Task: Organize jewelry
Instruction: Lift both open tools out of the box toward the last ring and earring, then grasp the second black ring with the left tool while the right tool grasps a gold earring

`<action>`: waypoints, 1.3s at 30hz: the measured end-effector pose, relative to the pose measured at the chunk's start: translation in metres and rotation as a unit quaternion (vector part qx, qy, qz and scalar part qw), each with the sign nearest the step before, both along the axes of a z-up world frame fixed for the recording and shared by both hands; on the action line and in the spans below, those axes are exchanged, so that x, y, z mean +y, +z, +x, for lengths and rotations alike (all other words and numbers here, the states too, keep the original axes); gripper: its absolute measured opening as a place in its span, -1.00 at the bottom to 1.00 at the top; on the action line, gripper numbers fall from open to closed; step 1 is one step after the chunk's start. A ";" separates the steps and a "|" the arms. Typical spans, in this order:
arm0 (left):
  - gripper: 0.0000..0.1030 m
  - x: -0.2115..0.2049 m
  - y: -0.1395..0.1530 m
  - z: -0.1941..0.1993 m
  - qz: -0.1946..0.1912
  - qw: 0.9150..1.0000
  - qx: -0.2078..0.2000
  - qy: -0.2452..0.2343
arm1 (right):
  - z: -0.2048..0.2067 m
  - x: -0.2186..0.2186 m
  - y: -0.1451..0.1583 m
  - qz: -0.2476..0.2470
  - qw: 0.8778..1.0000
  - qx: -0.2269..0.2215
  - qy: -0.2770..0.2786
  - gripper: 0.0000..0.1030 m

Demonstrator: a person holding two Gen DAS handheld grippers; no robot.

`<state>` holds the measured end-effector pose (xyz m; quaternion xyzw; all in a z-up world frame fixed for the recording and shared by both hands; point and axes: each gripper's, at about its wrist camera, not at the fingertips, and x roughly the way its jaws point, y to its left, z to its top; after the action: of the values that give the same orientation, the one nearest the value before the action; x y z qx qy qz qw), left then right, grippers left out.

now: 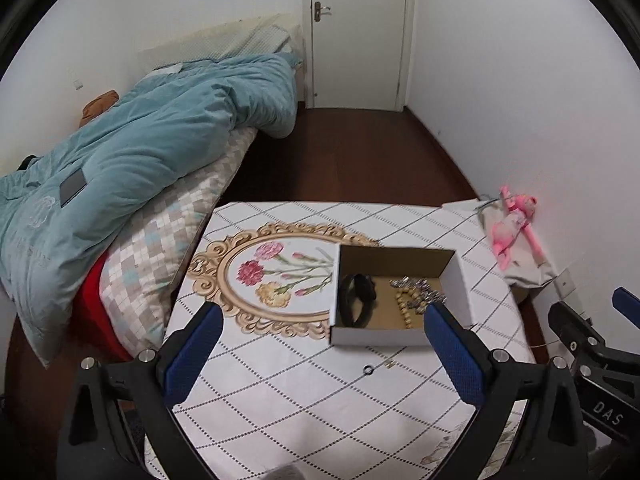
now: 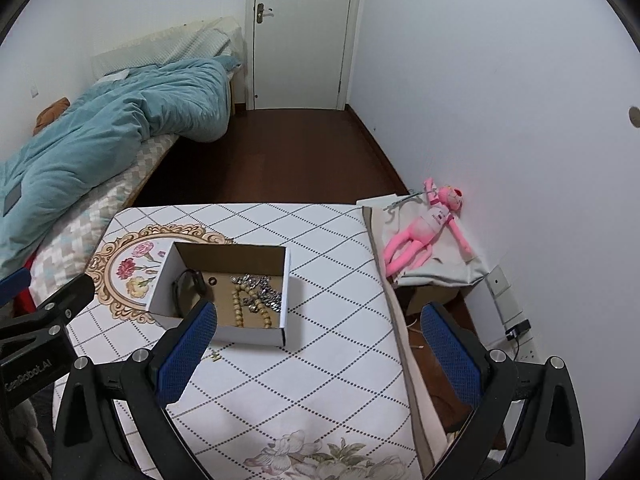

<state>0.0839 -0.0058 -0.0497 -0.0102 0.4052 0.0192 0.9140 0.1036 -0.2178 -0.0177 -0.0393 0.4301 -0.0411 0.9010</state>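
Note:
An open cardboard box (image 1: 454,284) (image 2: 160,292) stands on the table with a white checked cloth (image 1: 320,408) (image 2: 328,360). In it lie a black band (image 1: 356,300) (image 2: 188,282), a beige bead string (image 1: 406,312) (image 2: 238,306) and a silver chain (image 1: 416,286) (image 2: 260,292). A small black ring (image 1: 367,370) and a small gold piece (image 1: 389,364) (image 2: 215,356) lie on the cloth in front of the box. My left gripper (image 1: 324,344) is open and empty above the cloth, near the box front. My right gripper (image 2: 320,344) is open and empty, to the right of the box.
A bed with a blue quilt (image 1: 140,152) (image 2: 100,136) borders the table's left side. A pink plush toy (image 1: 514,226) (image 2: 424,232) lies on a grey cloth by the right wall. A white door (image 1: 356,32) and dark floor (image 1: 340,152) are beyond.

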 end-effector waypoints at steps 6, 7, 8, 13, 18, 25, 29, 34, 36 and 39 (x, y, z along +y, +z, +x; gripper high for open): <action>0.99 0.014 -0.038 0.000 -0.003 0.999 0.043 0.015 | 0.004 0.006 -0.038 0.017 0.999 0.043 0.016 1.00; 0.99 0.017 -0.048 0.000 0.000 0.998 0.053 0.019 | 0.005 0.008 -0.046 0.018 0.998 0.050 0.019 1.00; 0.99 0.021 -0.058 0.000 0.004 0.998 0.063 0.024 | 0.007 0.012 -0.059 0.025 0.997 0.062 0.024 1.00; 0.99 0.039 -0.109 0.005 0.025 0.992 0.116 0.042 | 0.016 0.030 -0.111 0.060 0.991 0.104 0.053 0.93; 0.99 0.054 -0.147 0.010 0.035 0.986 0.154 0.052 | 0.030 0.048 -0.167 0.082 0.984 0.142 0.068 0.20; 0.99 0.062 -0.182 0.016 0.038 0.979 0.192 0.049 | 0.036 0.078 -0.210 0.071 0.979 0.160 0.106 0.05; 0.99 0.064 -0.188 0.015 0.035 0.979 0.196 0.050 | 0.035 0.093 -0.213 0.030 0.983 0.135 0.121 -0.10; 0.98 0.056 -0.185 0.015 0.031 0.979 0.193 0.049 | 0.036 0.097 -0.210 0.025 0.982 0.130 0.131 -0.77; 0.98 0.047 -0.181 0.015 0.021 0.981 0.189 0.037 | 0.036 0.089 -0.209 0.034 0.982 0.138 0.122 -0.77; 0.98 0.027 -0.175 0.017 0.002 0.984 0.176 0.011 | 0.032 0.063 -0.201 0.057 0.984 0.140 0.097 -0.77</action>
<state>0.1010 0.0215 -0.2242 -0.0095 0.5597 0.0319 0.8280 0.1355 -0.1551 -0.2185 -0.0347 0.5479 0.0766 0.8323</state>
